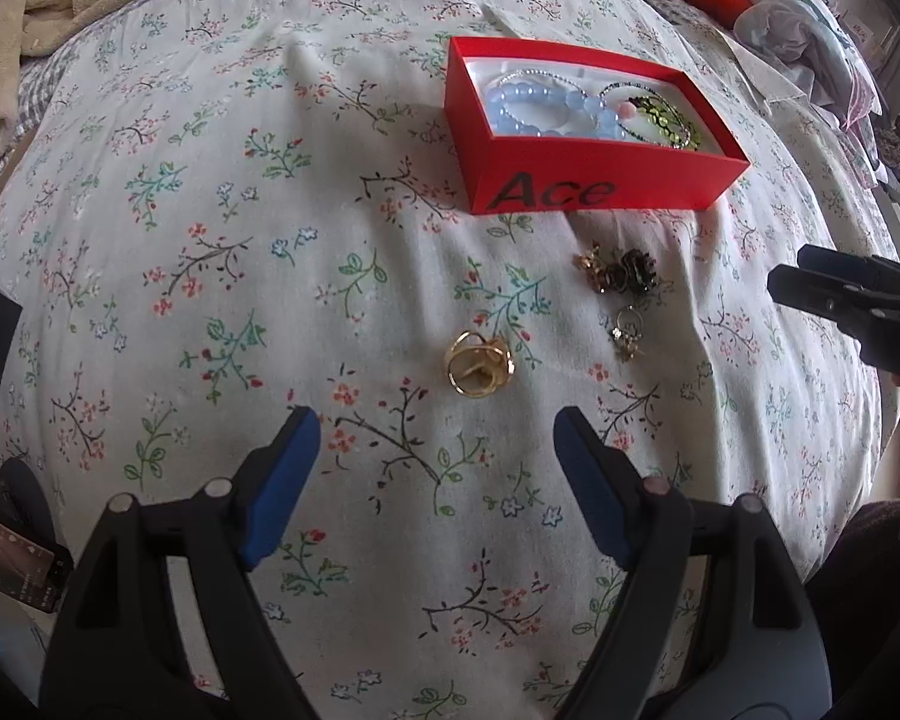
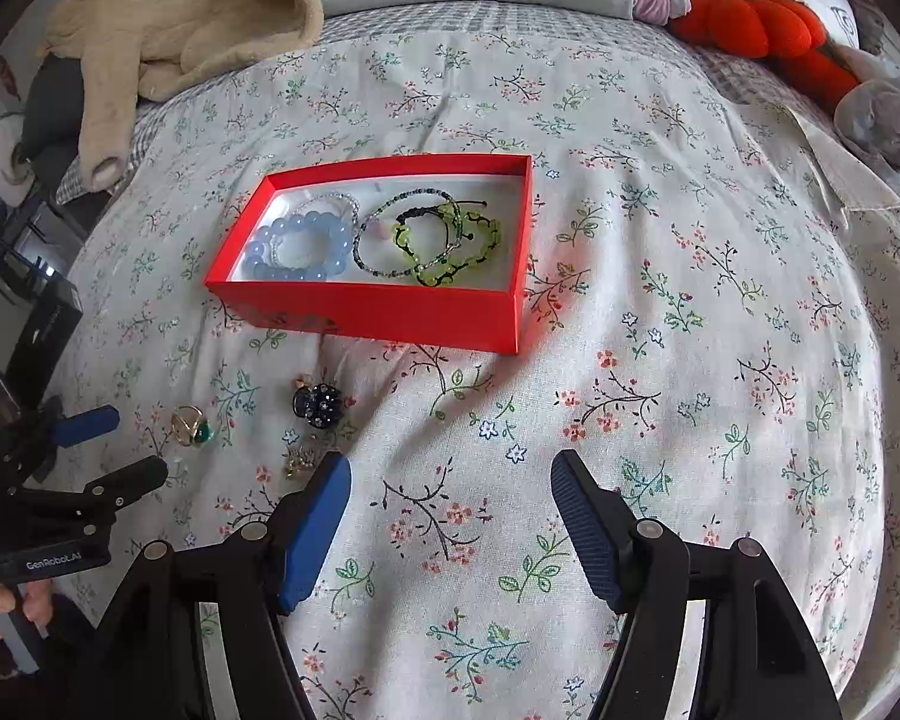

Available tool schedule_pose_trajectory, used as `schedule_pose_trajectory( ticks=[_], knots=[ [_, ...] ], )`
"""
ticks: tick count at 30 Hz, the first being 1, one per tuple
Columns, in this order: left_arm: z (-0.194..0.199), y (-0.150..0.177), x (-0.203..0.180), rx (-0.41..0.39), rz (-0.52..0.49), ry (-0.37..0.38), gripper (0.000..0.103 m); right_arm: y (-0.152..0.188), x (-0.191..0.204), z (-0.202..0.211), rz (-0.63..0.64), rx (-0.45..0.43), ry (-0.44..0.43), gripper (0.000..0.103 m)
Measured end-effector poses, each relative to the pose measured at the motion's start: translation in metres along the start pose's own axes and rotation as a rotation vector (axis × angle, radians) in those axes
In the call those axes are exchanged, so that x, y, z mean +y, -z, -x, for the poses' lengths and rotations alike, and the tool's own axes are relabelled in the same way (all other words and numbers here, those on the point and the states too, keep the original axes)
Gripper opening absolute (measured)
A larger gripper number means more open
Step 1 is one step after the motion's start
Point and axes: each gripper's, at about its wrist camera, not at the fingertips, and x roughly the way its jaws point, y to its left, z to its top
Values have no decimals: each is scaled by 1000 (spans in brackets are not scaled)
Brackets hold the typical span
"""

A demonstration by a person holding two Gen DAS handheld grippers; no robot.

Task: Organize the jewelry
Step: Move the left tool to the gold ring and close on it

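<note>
Floral white bedsheet [image 1: 210, 240] covers the bed under both tongs. Beige blanket [image 2: 168, 30] lies bunched far ahead-left of the right tongs; orange plush [image 2: 762, 24] far ahead-right.

Red box [image 2: 390, 312], open top, white inside, sits on the sheet ahead of the right tongs, slightly left; from the left wrist view it is ahead-right, with "Ace" printed on the near wall. Inside: pale blue bead bracelet [image 2: 297, 246] at the left end, thin dark bead bracelet [image 2: 390, 240] in the middle, yellow-green bracelet [image 2: 456, 252] at the right end, overlapping each other.

Left tongs [image 1: 435, 438]: spread wide, empty, blue pads apart, hovering over the sheet. Right tongs [image 2: 450, 480]: spread wide too, empty.

Loose pieces lie on the sheet between box and tongs. Gold ring [image 1: 479, 363], green stone visible from the right wrist view, lies just ahead of the left tongs' gap. Dark sparkly ring [image 2: 318, 403] lies ahead-left of the right tongs, near the box's front wall; a small gold-brown piece [image 1: 591, 264] touches it. Small silvery charm ring [image 1: 624, 330] lies just beside the right tongs' left pad.
</note>
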Motion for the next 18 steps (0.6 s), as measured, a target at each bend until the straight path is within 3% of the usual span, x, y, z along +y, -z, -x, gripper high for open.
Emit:
schedule_pose_trajectory(
  ticks=[5,10,18],
  knots=[
    [-3,5,-3,-13,-15,46,77,7,6,-6,18,21,10,71],
    [-6,4,-10,-11,-23,101,54,10,12,-10,31,32,15,71],
    [-15,-3,-13,-25,-13,103,38,11,14,-12,36,37,18,71]
  ],
)
